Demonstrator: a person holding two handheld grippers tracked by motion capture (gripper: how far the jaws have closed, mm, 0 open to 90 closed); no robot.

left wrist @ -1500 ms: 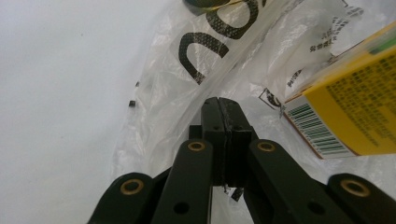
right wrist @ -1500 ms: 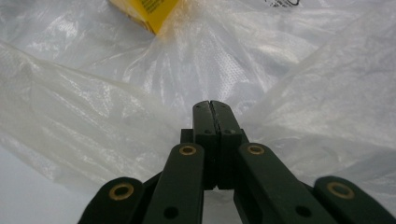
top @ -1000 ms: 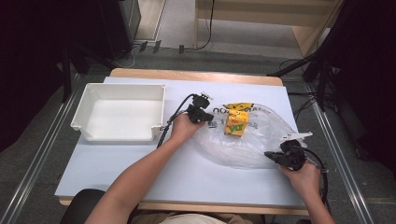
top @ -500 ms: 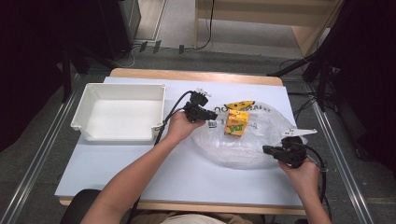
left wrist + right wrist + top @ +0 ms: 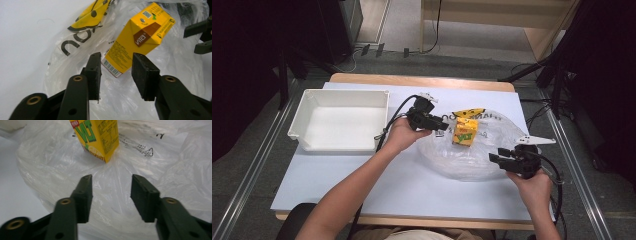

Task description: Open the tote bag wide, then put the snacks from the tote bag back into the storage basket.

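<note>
A: Reading from the table's left edge, what is shown?

B: A white rectangular plastic tray (image 5: 339,122), empty, toward the far-left corner. Beside it, near the middle of the far edge, the left gripper (image 5: 438,122), jaws spread. To its right, a yellow cardboard juice carton (image 5: 465,131) stands on a clear crumpled plastic bag (image 5: 472,160) that covers the right half of the table; a yellow printed flap (image 5: 469,112) of the bag lies just beyond the carton. Near the right edge, the right gripper (image 5: 495,158) rests over the bag's rim.

A: How do the right gripper's jaws stand?

B: Also spread, with nothing between them. In the right gripper view they (image 5: 111,195) hover over bare film, the carton (image 5: 96,137) apart from them, farther in.

A: Which step does this illustrate?

B: Judged from the poses, the approach to the carton. In the left gripper view the jaws (image 5: 116,73) frame its lower corner (image 5: 136,37) without touching it.

A: What does the next move call for?

B: Probably advancing the left gripper until the pads straddle the carton's body, then closing squarely. The film beneath is slack, so the right gripper may need to pin the bag.
</note>
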